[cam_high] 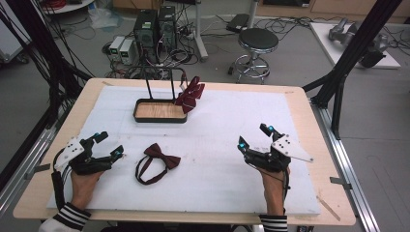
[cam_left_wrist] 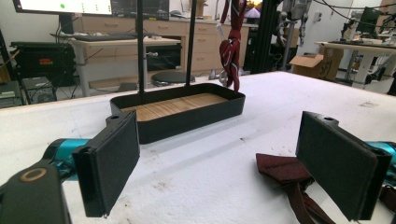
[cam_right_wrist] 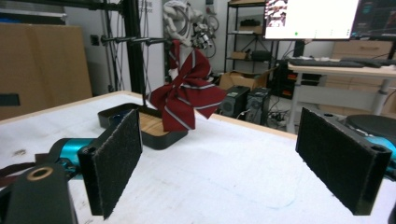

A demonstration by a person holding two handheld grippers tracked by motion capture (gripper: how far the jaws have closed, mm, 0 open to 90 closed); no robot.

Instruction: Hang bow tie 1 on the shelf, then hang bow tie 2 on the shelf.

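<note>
Bow tie (cam_high: 158,162) lay flat on bench (cam_high: 232,121), just beside left tongs (cam_high: 107,144), jaws spread. Right tongs (cam_high: 253,136) spread, empty, well apart. Best to pinch the centre knot, avoiding the looped strap, then lift toward stand (cam_high: 160,110).
</note>
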